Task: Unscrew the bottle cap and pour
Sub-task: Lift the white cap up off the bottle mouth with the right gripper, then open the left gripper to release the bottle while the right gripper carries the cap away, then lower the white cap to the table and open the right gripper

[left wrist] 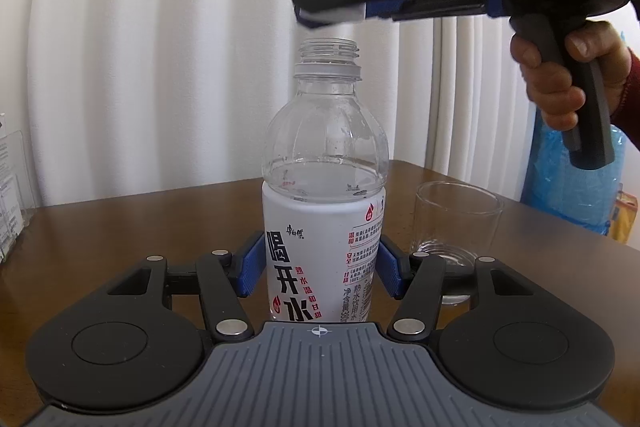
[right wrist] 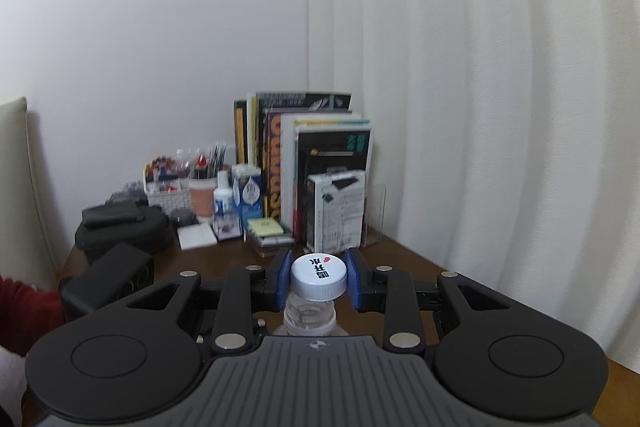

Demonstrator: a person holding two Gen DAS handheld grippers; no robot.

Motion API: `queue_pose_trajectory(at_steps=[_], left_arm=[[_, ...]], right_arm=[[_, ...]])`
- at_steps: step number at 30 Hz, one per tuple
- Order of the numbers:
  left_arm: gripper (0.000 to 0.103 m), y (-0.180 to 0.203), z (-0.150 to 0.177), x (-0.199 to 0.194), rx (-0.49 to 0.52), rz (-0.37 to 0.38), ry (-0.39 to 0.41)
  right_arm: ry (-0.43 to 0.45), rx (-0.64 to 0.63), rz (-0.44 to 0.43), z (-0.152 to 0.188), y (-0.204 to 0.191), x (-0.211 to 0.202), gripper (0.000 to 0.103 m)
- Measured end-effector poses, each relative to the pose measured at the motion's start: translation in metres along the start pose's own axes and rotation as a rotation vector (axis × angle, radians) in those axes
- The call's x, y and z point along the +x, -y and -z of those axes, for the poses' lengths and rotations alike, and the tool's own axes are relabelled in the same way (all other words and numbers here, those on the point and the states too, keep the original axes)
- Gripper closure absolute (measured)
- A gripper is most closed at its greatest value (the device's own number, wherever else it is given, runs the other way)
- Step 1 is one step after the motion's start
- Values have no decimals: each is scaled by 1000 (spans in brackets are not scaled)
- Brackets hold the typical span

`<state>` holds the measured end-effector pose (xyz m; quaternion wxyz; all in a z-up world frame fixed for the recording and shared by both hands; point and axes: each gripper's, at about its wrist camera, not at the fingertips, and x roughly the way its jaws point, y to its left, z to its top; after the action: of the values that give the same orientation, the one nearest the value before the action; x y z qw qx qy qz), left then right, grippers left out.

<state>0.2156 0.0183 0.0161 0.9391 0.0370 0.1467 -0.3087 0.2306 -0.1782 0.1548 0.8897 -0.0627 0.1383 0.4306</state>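
The bottle (left wrist: 325, 187) stands upright on the brown table (left wrist: 120, 227), its white label clamped from both sides by the blue pads of the left gripper (left wrist: 320, 267), which is closed on it low on the body. Its threaded neck is bare, with the grey ring below the threads; water fills it to about the top of the label. Above and slightly right of that open mouth, apart from it, hangs the right gripper (left wrist: 332, 17), whose pads are pressed on the white cap (right wrist: 319, 275) (in the right wrist view the cap sits squarely between the blue pads, printed top facing up, with the bottle's neck just under it). A hand (left wrist: 560, 83) grips the handle of that tool. Right of the left gripper's right finger, a little beyond it, an empty clear glass (left wrist: 456, 227) stands on the table. Past the right gripper, a row of books (right wrist: 312, 163) lines the wall.
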Motion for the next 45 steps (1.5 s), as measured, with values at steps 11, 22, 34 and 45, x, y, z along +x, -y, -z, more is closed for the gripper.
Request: queue_pose_trajectory(at_steps=[11, 22, 34, 45], left_arm=[[9, 14, 3, -9, 16, -95, 14], [0, 33, 3, -45, -31, -146, 26], [0, 67, 6, -96, -20, -183, 52], [0, 85, 14, -116, -45, -180, 42]], right_arm=[[51, 3, 150, -3, -31, -39, 71], [65, 19, 299, 16, -75, -92, 71], [12, 195, 477, 92, -95, -118, 71], [-184, 227, 617, 151, -91, -94, 71]])
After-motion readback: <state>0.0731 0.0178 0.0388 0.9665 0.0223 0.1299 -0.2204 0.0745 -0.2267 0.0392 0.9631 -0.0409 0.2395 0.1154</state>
